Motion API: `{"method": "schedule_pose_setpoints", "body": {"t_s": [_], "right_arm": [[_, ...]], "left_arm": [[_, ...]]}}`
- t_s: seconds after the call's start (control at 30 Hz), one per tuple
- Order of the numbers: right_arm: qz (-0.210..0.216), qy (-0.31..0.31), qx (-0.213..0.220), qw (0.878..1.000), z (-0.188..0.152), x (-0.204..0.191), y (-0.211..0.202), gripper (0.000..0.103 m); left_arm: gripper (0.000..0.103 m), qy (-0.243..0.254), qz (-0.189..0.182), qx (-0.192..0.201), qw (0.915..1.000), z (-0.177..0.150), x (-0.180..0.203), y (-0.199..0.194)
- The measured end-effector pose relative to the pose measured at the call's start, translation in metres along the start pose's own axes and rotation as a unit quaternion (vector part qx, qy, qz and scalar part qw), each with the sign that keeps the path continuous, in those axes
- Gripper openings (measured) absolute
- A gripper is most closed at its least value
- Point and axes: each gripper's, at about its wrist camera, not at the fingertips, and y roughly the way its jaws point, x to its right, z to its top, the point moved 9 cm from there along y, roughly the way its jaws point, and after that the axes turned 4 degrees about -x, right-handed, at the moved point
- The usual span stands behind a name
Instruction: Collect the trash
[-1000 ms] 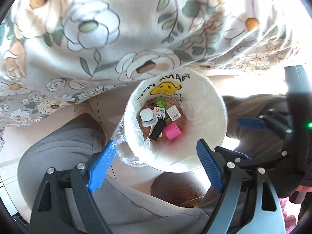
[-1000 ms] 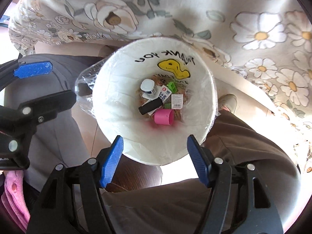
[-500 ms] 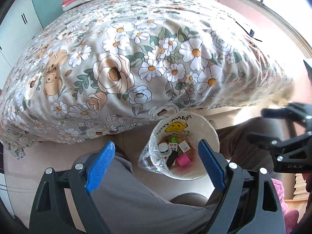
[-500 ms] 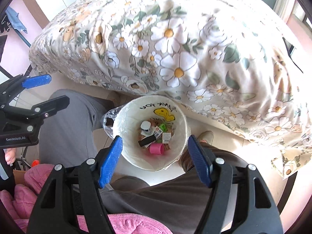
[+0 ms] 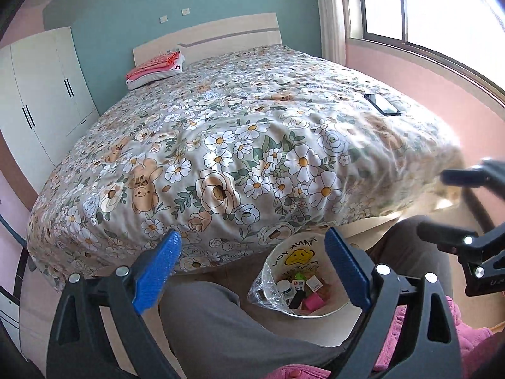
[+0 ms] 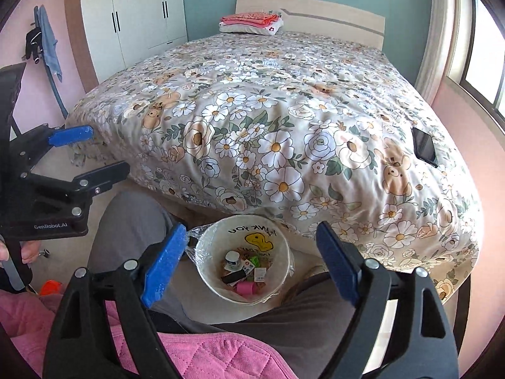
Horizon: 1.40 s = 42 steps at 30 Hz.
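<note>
A white trash bin [image 5: 339,306] [image 6: 206,276] lined with a clear bag stands on the floor at the foot of the bed, between the person's legs. It holds several pieces of trash, among them a pink piece [image 6: 245,288], a black piece [image 6: 233,277] and a small white jar [image 6: 232,259]. My left gripper [image 5: 252,268] is open and empty, high above the bin. My right gripper [image 6: 252,263] is open and empty, also well above the bin. Each gripper shows at the edge of the other's view.
A bed with a floral cover [image 5: 252,145] [image 6: 284,120] fills the middle. A black phone [image 5: 382,105] [image 6: 424,150] lies near its right edge. Folded pink clothes [image 6: 251,19] sit by the headboard. A white wardrobe [image 6: 135,9] stands on the left, a window [image 5: 442,9] on the right.
Both grippers have risen and tilted up from close above the bin. The bin now looks small and low in both views, and the whole bed and room show.
</note>
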Motion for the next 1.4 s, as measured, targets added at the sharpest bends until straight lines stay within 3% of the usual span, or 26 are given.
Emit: {"method": "schedule_pose_setpoints", "body": {"t_s": [0.23, 0.4, 0.47, 0.57, 1.4], "right_arm": [[-0.062, 0.001, 0.077, 0.995, -0.006, -0.006, -0.023, 0.083], [-0.073, 0.024, 0.102, 0.992, -0.011, -0.009, -0.030, 0.083], [-0.102, 0.026, 0.120, 0.987, -0.010, -0.006, -0.038, 0.083], [-0.100, 0.041, 0.146, 0.983, -0.007, -0.004, -0.051, 0.083], [-0.087, 0.026, 0.152, 0.984, -0.004, -0.020, -0.056, 0.085]], "left_arm": [[0.095, 0.005, 0.011, 0.033, 0.9994, -0.004, 0.011, -0.021], [0.095, -0.006, 0.014, 0.012, 0.9998, -0.012, 0.012, -0.015], [0.095, -0.013, 0.011, 0.006, 0.9998, -0.015, 0.011, -0.013], [0.095, -0.026, 0.010, -0.005, 0.9996, -0.019, 0.008, -0.008], [0.095, -0.005, -0.029, -0.012, 0.9995, -0.020, 0.030, -0.010]]}}
